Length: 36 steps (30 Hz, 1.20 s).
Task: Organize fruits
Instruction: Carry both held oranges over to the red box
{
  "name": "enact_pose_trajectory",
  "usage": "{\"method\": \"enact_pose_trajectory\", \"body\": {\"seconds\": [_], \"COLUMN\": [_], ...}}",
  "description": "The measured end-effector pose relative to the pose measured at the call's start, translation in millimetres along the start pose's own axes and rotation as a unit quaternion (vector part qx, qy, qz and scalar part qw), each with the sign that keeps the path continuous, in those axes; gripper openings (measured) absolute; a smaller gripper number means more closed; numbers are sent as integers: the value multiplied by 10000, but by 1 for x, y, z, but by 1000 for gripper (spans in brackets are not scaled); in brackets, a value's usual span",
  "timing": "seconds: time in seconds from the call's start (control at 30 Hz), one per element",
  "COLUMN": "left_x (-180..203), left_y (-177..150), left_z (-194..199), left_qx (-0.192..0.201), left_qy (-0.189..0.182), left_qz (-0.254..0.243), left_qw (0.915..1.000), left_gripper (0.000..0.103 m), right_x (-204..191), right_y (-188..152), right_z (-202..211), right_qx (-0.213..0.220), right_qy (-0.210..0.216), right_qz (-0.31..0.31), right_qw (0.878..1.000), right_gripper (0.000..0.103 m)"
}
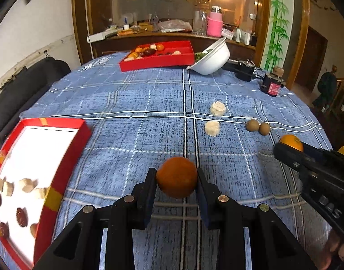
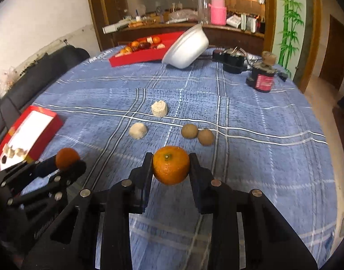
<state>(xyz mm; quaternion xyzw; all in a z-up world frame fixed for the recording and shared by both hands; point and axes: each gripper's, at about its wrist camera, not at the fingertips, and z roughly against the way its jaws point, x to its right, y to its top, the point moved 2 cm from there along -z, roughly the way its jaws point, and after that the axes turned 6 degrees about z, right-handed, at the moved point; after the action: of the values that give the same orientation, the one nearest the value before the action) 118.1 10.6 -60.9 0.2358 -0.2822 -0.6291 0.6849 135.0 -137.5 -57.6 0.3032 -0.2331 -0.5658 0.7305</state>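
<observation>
A round table under a blue plaid cloth fills both views. At its far edge sits a red tray of mixed fruit, with a white bowl tipped against the tray's right end. Near the far right edge stand a dark jar with a cork top and some black gear. At the left edge lies a red box with a white floor, holding pale chunks and dark red fruits; motion blur smears them, and the frame cuts off its near side.

Mid-table lie two pale lumps, one beyond the other, and two brown round fruits touching each other.

The left gripper clamps a dull orange between its pads, clear of the cloth. The right gripper clamps a bright orange, stem end facing the camera, also off the cloth.

Behind the table are a wood-framed hatch, a cluttered counter with a pink flask, and a bamboo mural. A dark sofa lines the left wall.
</observation>
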Motion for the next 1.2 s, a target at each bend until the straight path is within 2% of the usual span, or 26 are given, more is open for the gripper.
{"method": "enact_pose_trajectory", "body": {"seconds": [0.13, 0.23, 0.37, 0.53, 0.77, 1.0, 1.2], "left_x": [-2, -5, -16, -27, -29, -32, -40], "left_y": [-13, -21, -30, -38, -48, -56, -62], "left_z": [18, 31, 50, 66, 81, 88, 93], "left_qx": [46, 26, 103, 176, 253, 246, 247], "left_qy": [-89, -352, -678, -830, -775, -433, -330], "left_qz": [6, 77, 254, 355, 346, 288, 365], "left_qw": [9999, 9993, 9973, 9958, 9961, 9983, 9985], "left_gripper": [33, 33, 33, 33, 33, 33, 33], "right_x": [-7, -13, -17, -24, -41, -54, -64], "right_y": [-18, -30, -45, -58, -63, -70, -72], "right_z": [35, 52, 65, 72, 82, 88, 93], "right_qx": [218, 290, 314, 330, 430, 434, 431], "right_qy": [82, 139, 243, 359, 550, 662, 742], "right_qz": [21, 19, -10, -40, 62, 163, 281], "right_qw": [9997, 9995, 9992, 9988, 9975, 9967, 9959], "right_gripper": [29, 29, 29, 29, 30, 30, 30]}}
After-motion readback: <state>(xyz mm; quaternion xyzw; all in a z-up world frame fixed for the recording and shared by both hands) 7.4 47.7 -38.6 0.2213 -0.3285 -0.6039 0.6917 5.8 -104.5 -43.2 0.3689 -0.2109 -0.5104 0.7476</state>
